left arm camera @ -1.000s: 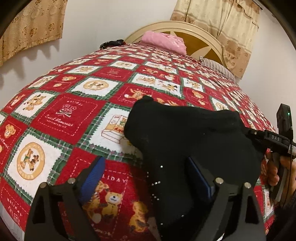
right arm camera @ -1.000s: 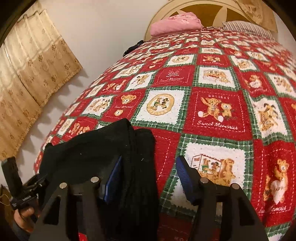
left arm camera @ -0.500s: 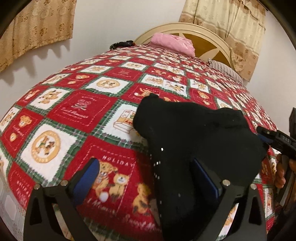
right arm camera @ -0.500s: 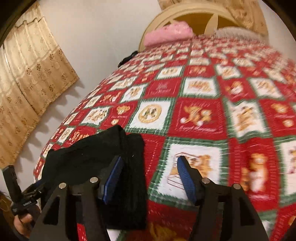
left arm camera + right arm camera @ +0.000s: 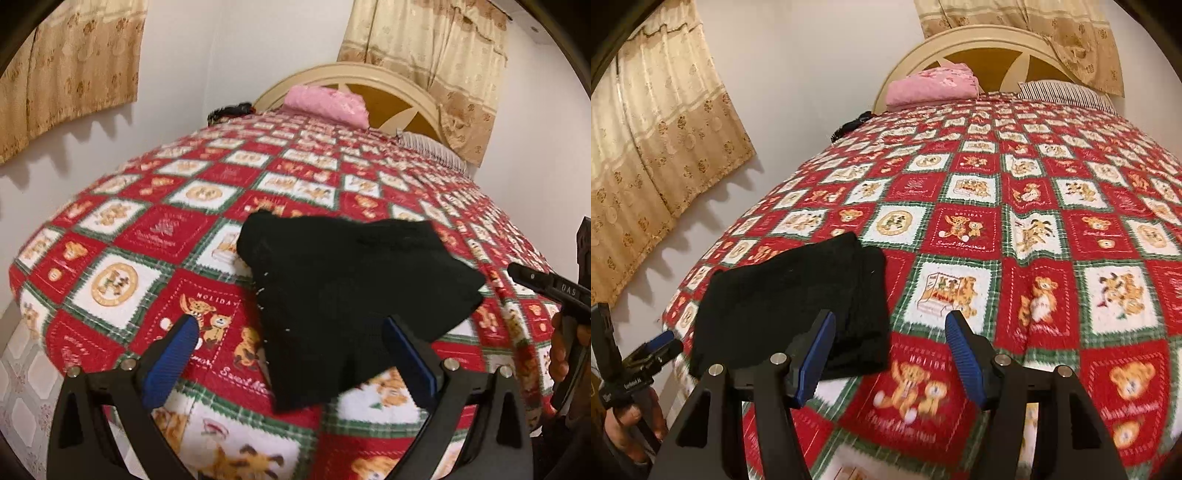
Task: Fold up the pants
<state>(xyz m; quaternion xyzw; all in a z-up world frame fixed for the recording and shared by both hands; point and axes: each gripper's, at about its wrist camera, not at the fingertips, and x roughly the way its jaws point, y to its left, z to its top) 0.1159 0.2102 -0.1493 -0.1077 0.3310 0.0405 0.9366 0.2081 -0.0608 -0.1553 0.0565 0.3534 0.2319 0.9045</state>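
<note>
Since the pants (image 5: 354,288) lie folded on the bed (image 5: 155,236) ahead, we hold both tools, left (image 5: 291,354) and right (image 5: 890,354), spread and empty.

Behind the left claw (image 5: 291,354), its right finger hides part of the black pants (image 5: 354,291). The right claw (image 5: 546,288) is cut off at the frame edge there. Quilt (image 5: 1034,406) print beside the right claw's fingers blurs.
</note>
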